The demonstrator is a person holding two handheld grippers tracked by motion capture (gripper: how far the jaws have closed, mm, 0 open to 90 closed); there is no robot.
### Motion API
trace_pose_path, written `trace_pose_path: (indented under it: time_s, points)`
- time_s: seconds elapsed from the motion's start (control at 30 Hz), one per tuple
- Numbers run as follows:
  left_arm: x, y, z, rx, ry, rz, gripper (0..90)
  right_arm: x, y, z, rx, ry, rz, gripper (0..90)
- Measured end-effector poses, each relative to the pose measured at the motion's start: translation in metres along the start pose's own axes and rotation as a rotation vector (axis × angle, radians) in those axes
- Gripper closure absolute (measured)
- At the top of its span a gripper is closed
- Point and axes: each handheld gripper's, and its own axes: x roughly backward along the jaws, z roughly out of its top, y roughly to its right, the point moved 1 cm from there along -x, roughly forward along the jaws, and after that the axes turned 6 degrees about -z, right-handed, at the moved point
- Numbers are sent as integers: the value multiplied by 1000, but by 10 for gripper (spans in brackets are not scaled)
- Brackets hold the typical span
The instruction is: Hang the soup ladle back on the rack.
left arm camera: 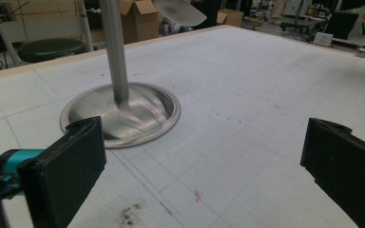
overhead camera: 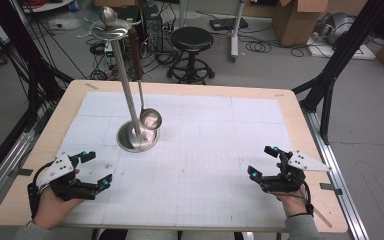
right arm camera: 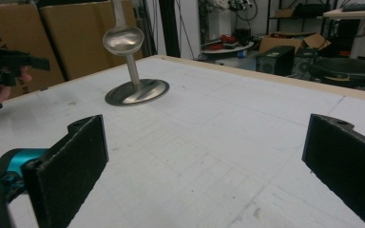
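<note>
While both tools (overhead camera: 96,169) (overhead camera: 263,161) gape empty, the ladle (overhead camera: 150,119) hangs well beyond them.

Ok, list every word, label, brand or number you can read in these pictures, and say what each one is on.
No readable text anywhere.
White table mat: faint printed grid lines, no words or numbers.
Steel stand and hanging ladle: no markings visible.
Left hand-held gripper and right hand-held gripper: no lettering to be seen on the grey plates or jaws.
Cardboard boxes on the floor behind: any print is too small and blurred to read.
</note>
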Motion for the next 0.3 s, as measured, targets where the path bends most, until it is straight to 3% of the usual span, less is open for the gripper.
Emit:
trace_pose_path:
  time_s: [0.3]
  points:
    - [5,-6,1,27,31,21,17,12,6,-5,-11,-1,-19,5]
